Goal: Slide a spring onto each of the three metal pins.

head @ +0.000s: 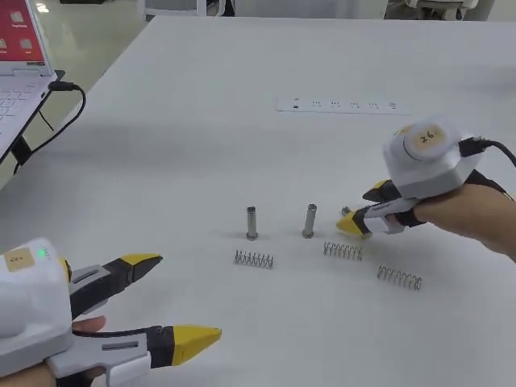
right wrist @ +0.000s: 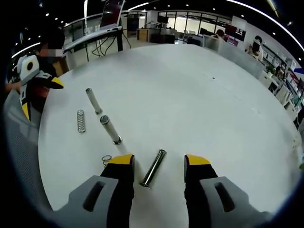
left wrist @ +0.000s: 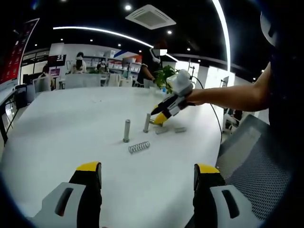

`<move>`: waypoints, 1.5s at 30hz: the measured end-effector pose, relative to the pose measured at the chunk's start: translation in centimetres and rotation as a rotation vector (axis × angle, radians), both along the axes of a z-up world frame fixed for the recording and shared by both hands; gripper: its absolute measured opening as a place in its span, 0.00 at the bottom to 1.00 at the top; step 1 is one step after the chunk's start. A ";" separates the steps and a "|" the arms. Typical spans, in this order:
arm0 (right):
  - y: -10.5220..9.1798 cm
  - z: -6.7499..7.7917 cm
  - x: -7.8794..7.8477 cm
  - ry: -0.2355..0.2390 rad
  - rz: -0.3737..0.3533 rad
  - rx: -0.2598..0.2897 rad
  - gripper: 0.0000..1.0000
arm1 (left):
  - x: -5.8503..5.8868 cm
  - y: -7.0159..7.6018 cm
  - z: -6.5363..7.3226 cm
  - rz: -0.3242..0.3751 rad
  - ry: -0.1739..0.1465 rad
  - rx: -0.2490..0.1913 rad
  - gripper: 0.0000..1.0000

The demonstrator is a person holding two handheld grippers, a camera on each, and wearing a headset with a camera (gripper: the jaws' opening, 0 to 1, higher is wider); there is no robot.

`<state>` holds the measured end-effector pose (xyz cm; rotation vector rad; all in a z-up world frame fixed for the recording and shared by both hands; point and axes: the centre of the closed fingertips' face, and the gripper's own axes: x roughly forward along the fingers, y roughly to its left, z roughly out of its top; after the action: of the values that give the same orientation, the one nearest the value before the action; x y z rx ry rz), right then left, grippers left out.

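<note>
Two metal pins stand upright on the white table, the left pin [head: 251, 223] [left wrist: 127, 130] [right wrist: 93, 100] and the middle pin [head: 310, 220] [left wrist: 147, 122] [right wrist: 110, 128]. A third pin [right wrist: 153, 167] [head: 347, 212] lies flat between the jaws of my right gripper [head: 359, 211] [right wrist: 159, 164] [left wrist: 160, 115], which is open around it with a gap on each side. Three springs lie in front of the pins: a left spring [head: 254, 259] [left wrist: 138, 147] [right wrist: 80, 120], a middle spring [head: 343, 251] and a right spring [head: 399, 277]. My left gripper [head: 184, 297] [left wrist: 147, 173] is open and holds nothing, near the front left.
A white power strip [head: 334, 105] lies further back on the table [head: 201, 121]. A laptop [head: 20, 64] with a black cable [head: 68, 101] sits at the far left, past the table's left edge. People sit at distant desks.
</note>
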<state>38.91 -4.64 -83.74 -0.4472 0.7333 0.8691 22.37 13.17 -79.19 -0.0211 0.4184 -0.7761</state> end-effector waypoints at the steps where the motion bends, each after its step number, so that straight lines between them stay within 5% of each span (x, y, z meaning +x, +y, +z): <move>1: 0.1 -0.1 0.0 0.007 -0.003 0.000 0.39 | 0.0 0.0 0.0 0.000 0.000 0.000 0.76; 13: 0.7 -0.7 0.2 0.049 -0.045 -0.019 0.24 | 0.2 0.1 0.1 0.002 -0.004 -0.001 0.76; 45: 0.8 -1.5 0.6 0.109 -0.142 -0.064 0.09 | 0.4 0.3 0.0 0.007 -0.004 -0.010 0.76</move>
<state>39.56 -3.85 -85.25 -0.4016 0.8848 0.7424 22.72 13.45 -79.15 -0.0298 0.4102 -0.7716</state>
